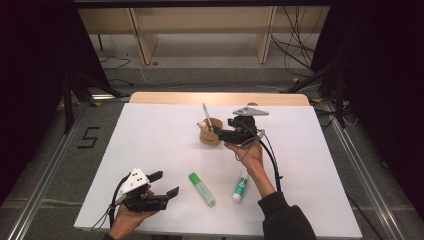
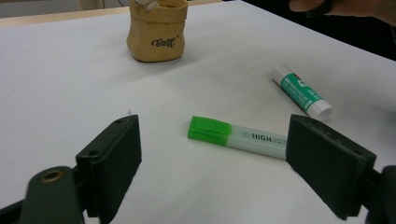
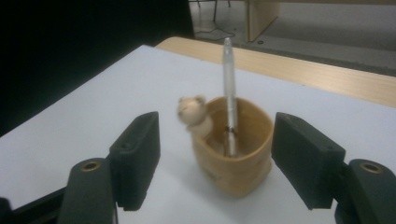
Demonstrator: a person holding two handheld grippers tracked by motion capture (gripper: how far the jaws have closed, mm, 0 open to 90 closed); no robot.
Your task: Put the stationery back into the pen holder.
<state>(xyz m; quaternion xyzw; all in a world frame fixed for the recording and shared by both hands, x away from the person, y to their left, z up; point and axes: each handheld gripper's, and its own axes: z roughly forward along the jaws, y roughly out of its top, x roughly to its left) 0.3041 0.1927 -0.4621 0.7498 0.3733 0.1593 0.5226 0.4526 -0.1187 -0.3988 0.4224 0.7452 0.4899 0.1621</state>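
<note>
Right tongs (image 1: 218,131): spread, at frame centre, just beside the tan pouch (image 1: 211,131)
Pouch: upright on the white surface (image 1: 150,150), holding a pen (image 1: 206,116)
Left tongs (image 1: 165,184): spread, lower left
Green highlighter (image 1: 202,189): lying lower centre
Glue stick (image 1: 240,187): just right of it

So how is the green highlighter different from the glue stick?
The highlighter has a bright green cap and a flat, boxy body; the glue stick has a white cap and a round tube with a green label. The highlighter lies nearer the left gripper, the glue stick nearer the person's right forearm. Both lie flat on the white table.
</note>
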